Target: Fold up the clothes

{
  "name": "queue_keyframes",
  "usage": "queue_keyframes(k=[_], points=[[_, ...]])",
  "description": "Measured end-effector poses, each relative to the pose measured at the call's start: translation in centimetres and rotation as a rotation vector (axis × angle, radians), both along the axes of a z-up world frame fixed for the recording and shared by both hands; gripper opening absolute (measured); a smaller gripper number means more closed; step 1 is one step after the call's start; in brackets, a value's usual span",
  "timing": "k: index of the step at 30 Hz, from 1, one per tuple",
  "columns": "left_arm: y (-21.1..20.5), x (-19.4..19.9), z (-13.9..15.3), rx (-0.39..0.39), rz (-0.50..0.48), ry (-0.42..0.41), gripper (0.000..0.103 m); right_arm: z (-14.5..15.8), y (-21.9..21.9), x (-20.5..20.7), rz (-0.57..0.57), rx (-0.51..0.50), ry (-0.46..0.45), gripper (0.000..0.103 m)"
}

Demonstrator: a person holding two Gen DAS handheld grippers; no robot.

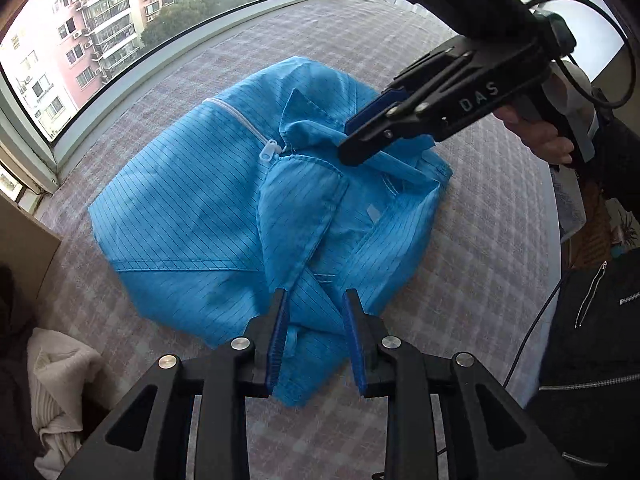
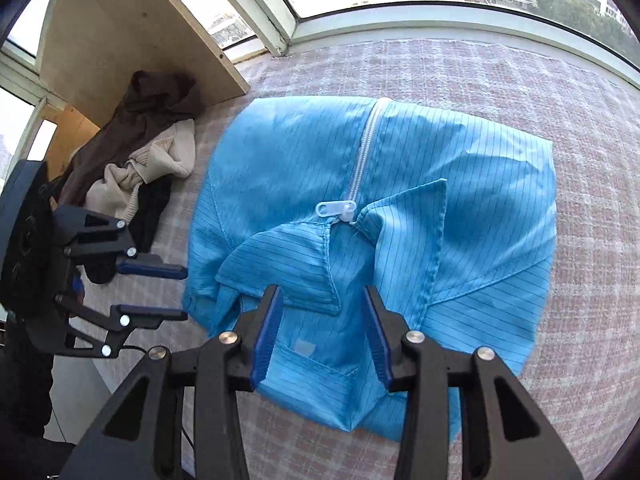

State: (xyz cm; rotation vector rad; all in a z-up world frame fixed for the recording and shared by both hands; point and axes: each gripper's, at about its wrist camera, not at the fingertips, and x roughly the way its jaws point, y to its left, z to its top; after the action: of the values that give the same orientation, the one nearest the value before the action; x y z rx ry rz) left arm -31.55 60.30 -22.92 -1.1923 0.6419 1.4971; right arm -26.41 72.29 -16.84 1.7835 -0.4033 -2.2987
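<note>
A blue pin-striped jacket (image 1: 192,208) (image 2: 460,184) lies folded into a compact bundle on the pink checked cover (image 1: 480,240), with its white zipper pull (image 1: 271,151) (image 2: 335,209) facing up below the spread collar flaps. My left gripper (image 1: 317,294) (image 2: 180,292) is open at the bundle's near edge, with the fabric lying under its blue-padded fingers. My right gripper (image 2: 321,292) (image 1: 352,142) is open too and hovers just above the collar and the inner neck label. Neither holds cloth.
A heap of brown and cream clothes (image 2: 148,148) lies beside the jacket, against a wooden board (image 2: 132,32). Window frames (image 1: 132,76) border the far side of the cover. A person's hand (image 1: 536,132) and black jacket (image 1: 592,340) are at the right.
</note>
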Motion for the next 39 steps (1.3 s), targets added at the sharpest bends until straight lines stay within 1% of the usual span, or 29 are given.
queue_keyframes(k=[2, 7, 9, 10, 11, 15, 17, 18, 19, 20, 21, 23, 24, 26, 32, 33, 34, 35, 37, 38, 39], points=[[-0.3, 0.3, -0.5, 0.033, 0.034, -0.038, 0.026, -1.5, 0.0, -1.0, -0.012, 0.022, -0.051, 0.040], [0.1, 0.3, -2.1, 0.058, 0.080, -0.072, 0.026, -3.5, -0.4, -1.7, -0.020, -0.022, -0.114, 0.040], [0.6, 0.4, -2.4, 0.060, 0.072, -0.067, 0.026, -4.6, -1.0, -2.0, -0.030, -0.117, -0.129, 0.040], [0.9, 0.4, -2.6, 0.052, 0.066, -0.062, 0.026, -4.5, -0.7, -1.9, -0.037, -0.158, -0.136, 0.040], [1.2, 0.4, -2.9, 0.041, 0.060, -0.056, 0.026, -4.3, -0.6, -1.8, -0.044, -0.175, -0.135, 0.038], [1.5, -0.1, -3.3, 0.030, 0.055, -0.061, 0.026, -3.2, -1.6, -2.2, -0.001, -0.138, -0.098, 0.037], [1.5, -0.5, -3.4, 0.033, 0.065, -0.056, 0.026, -3.3, -2.0, -2.4, 0.001, -0.111, -0.118, 0.037], [1.5, -0.7, -3.3, 0.037, 0.071, -0.055, 0.026, -3.3, -2.1, -2.6, 0.002, -0.099, -0.128, 0.035], [1.4, -0.9, -3.2, 0.046, 0.076, -0.056, 0.026, -3.5, -2.2, -2.6, 0.000, -0.110, -0.126, 0.027], [1.4, -1.1, -3.0, 0.053, 0.079, -0.052, 0.026, -3.7, -2.3, -2.7, -0.003, -0.123, -0.124, 0.006], [1.5, -1.2, -2.9, 0.053, 0.078, -0.036, 0.026, -3.8, -1.8, -2.7, -0.030, -0.178, -0.127, 0.004], [1.6, -1.2, -2.8, 0.039, 0.070, -0.005, 0.026, -3.2, -0.8, -2.9, -0.084, -0.312, -0.097, 0.004], [1.7, -1.4, -2.9, 0.036, 0.070, -0.001, 0.026, -2.6, -0.6, -3.4, -0.097, -0.320, -0.076, 0.004], [1.6, -2.0, -3.0, 0.043, 0.085, -0.018, 0.026, -1.5, -0.2, -4.3, -0.122, -0.334, -0.035, 0.004], [1.5, -3.6, -3.0, 0.050, 0.106, -0.013, 0.026, -2.0, -0.7, -8.5, -0.149, -0.283, -0.082, 0.004], [1.5, -3.9, -3.0, 0.051, 0.109, -0.013, 0.026, -2.1, -0.7, -9.2, -0.153, -0.274, -0.090, 0.006], [1.5, -4.2, -2.9, 0.052, 0.113, -0.012, 0.026, -2.2, -1.1, -9.7, -0.130, -0.237, -0.102, 0.009], [1.4, -4.4, -2.9, 0.053, 0.116, -0.011, 0.026, -2.3, -1.5, -10.2, -0.107, -0.202, -0.112, 0.014], [1.4, -5.0, -2.9, 0.055, 0.124, -0.009, 0.026, -1.8, -2.0, -10.2, -0.039, -0.183, -0.101, 0.020], [1.4, -5.3, -2.9, 0.056, 0.127, -0.009, 0.026, -1.3, -2.2, -10.0, 0.008, -0.175, -0.089, 0.025], [1.4, -5.5, -2.9, 0.057, 0.131, -0.008, 0.026, -0.6, -2.3, -9.6, 0.055, -0.146, -0.062, 0.032]])
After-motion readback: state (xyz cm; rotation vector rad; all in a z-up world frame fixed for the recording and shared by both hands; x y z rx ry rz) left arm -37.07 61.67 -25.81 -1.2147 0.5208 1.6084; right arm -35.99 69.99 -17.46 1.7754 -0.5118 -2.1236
